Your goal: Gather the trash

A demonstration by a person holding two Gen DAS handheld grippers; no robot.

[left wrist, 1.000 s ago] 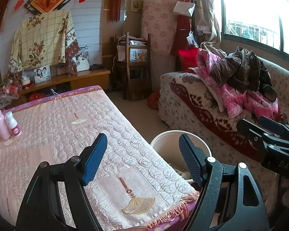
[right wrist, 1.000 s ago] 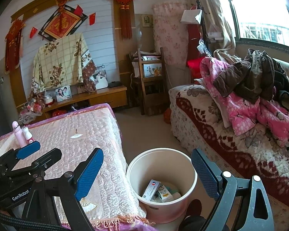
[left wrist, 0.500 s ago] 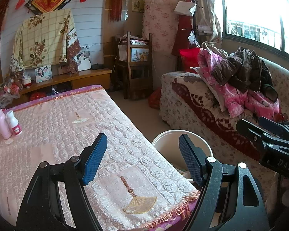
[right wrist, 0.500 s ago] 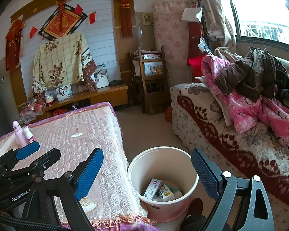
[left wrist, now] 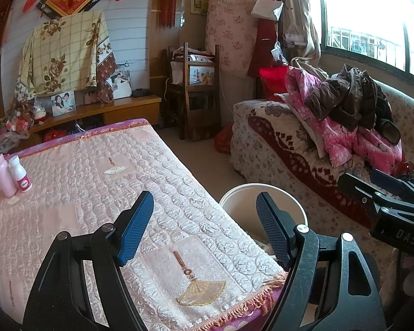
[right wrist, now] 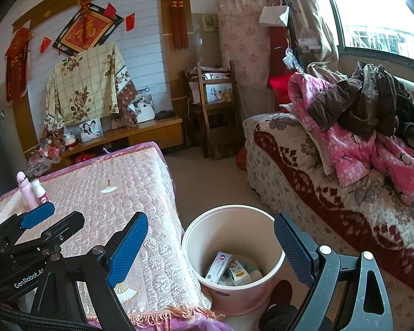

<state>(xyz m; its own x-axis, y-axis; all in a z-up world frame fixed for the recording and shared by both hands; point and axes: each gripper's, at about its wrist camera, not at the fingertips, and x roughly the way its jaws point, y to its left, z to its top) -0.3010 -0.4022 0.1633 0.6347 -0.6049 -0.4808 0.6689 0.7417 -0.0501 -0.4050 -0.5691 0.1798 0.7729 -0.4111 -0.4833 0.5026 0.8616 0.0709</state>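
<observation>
A cream and pink trash bin stands on the floor between the table and the sofa. It holds small cartons. Its rim also shows in the left wrist view. My left gripper is open and empty above the near corner of the table with the pink quilted cloth. My right gripper is open and empty, held above the bin. Each gripper shows at the edge of the other's view. A pink bottle and a white bottle stand at the table's far left.
A sofa piled with pink and brown clothes runs along the right under the window. A wooden chair and a low wooden cabinet with photos stand at the back wall. Bare floor lies between table and sofa.
Both views have shifted only slightly; the room has drifted a little in frame. Both grippers stay open and empty, and the bin and bottles have not moved.
</observation>
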